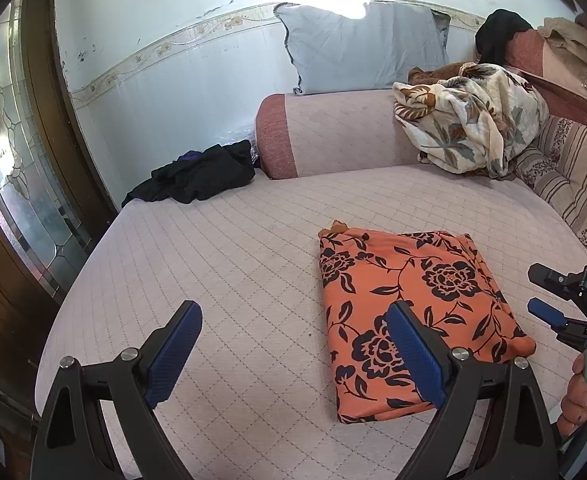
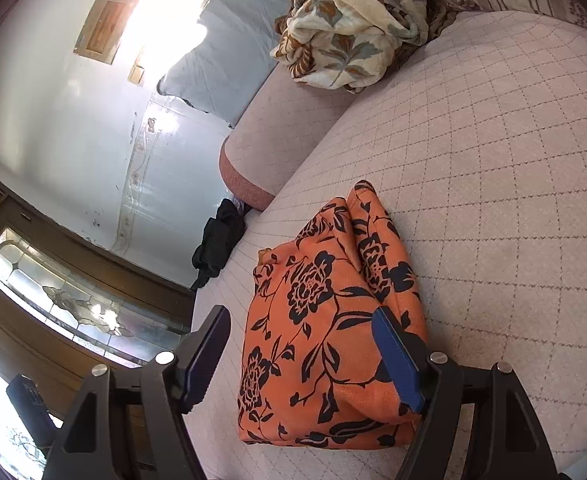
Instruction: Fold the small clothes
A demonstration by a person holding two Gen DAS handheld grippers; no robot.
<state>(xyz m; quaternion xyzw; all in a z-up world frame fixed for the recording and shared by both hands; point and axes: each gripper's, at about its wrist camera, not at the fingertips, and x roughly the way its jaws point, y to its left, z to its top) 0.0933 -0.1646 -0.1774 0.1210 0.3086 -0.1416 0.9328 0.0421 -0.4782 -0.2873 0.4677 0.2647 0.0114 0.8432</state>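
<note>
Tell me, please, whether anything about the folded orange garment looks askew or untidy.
Mostly neat: the orange floral garment lies folded flat on the quilted cushion. A small bit of fabric pokes out at its far corner; the far edge bulges in loose layers.

The left gripper (image 1: 293,344) hangs tilted down, jaws wide and empty. The right gripper (image 2: 301,356), gripped by a hand (image 1: 577,396), is spread and holds nothing.

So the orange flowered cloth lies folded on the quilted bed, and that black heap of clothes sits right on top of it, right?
Not quite. The left wrist view shows the black heap of clothes lying apart, at the bed's far corner. The orange flowered cloth does lie folded on the bed.
</note>
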